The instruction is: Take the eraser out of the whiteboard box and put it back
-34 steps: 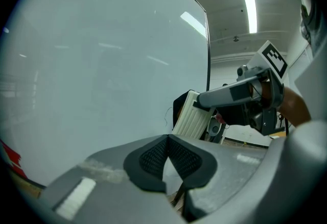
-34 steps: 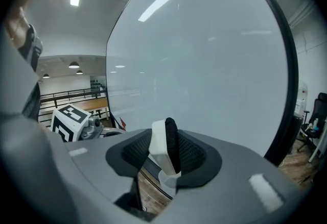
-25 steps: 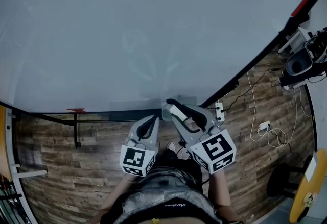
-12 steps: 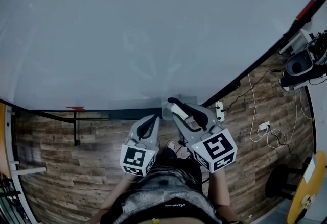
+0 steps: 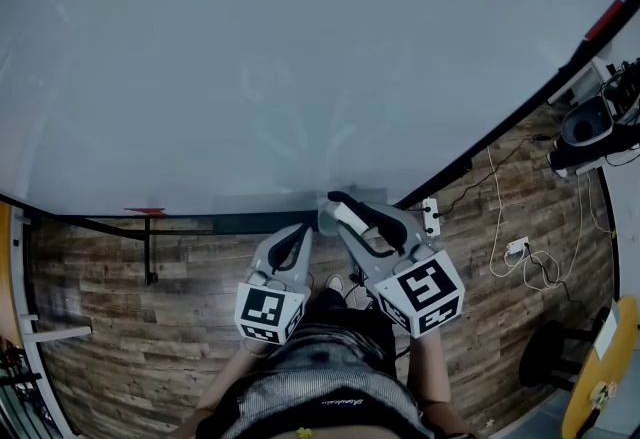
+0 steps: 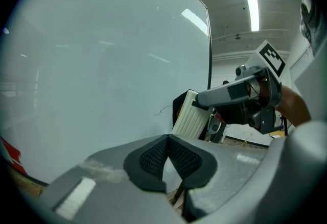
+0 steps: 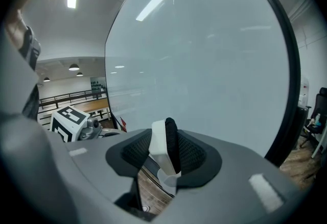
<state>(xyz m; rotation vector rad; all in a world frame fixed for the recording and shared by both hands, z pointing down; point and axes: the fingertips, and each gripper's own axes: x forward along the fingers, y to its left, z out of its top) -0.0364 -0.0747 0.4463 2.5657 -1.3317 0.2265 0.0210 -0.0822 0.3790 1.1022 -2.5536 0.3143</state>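
Head view: I stand close against the whiteboard (image 5: 300, 57) with both grippers level in front of me, near its lower edge. The right gripper (image 5: 341, 208) has its jaws set partway apart and clamped on the eraser (image 5: 349, 218). The right gripper view shows the pads pressing on it from both sides, white plastic back on one side and black felt on the other. The eraser is off any support, carried just in front of the board's lower rim. The left gripper (image 5: 303, 228) has its jaw tips drawn together with nothing between them. It waits just beside the right one and apart from the eraser.

Progress, as I judge it: the taking-out half looks done, since the eraser is in my grip and not in a box. The return is left. A pale translucent piece (image 7: 167, 181) just under the eraser may be the whiteboard box, but I cannot tell for certain.
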